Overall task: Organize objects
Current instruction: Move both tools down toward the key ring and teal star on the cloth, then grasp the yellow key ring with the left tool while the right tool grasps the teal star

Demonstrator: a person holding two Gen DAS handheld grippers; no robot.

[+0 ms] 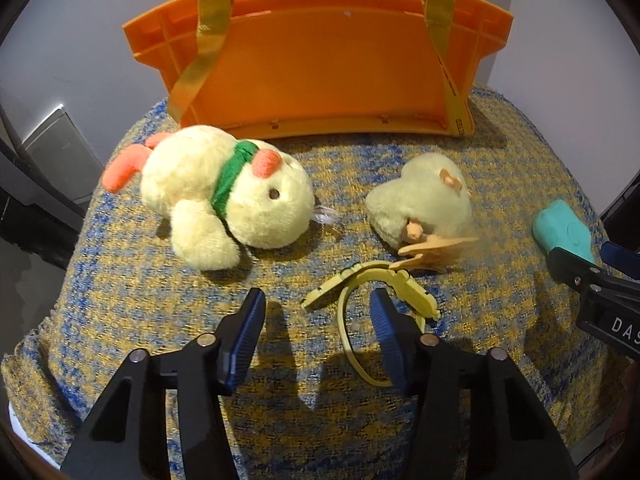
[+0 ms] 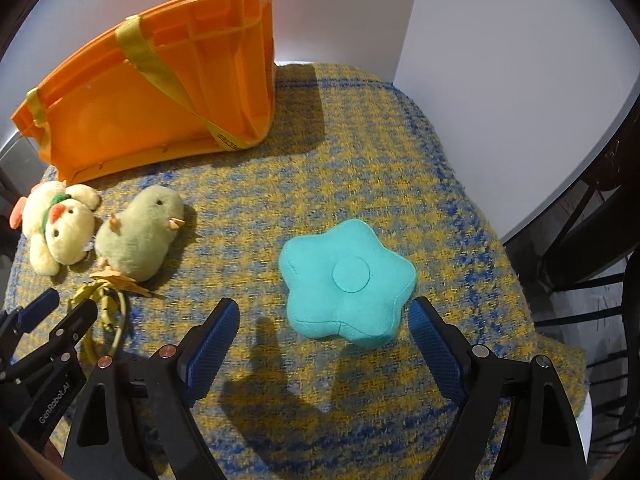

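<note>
Your left gripper (image 1: pixel 318 328) gapes wide and empty over the yellow headband (image 1: pixel 372 292); your right gripper (image 2: pixel 324 334) is equally wide, empty, the teal star (image 2: pixel 348 280) lying between its tips on the cloth (image 2: pixel 360 140).

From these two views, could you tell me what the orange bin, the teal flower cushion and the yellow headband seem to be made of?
Orange bin: looks like rigid moulded plastic, smooth with a slight sheen and ribbed walls; its straps seem woven fabric.
Teal flower cushion: soft stuffed fabric, matte, with stitched seams.
Yellow headband: probably thin plastic, matte; the notched parts on it are hard to identify.
</note>
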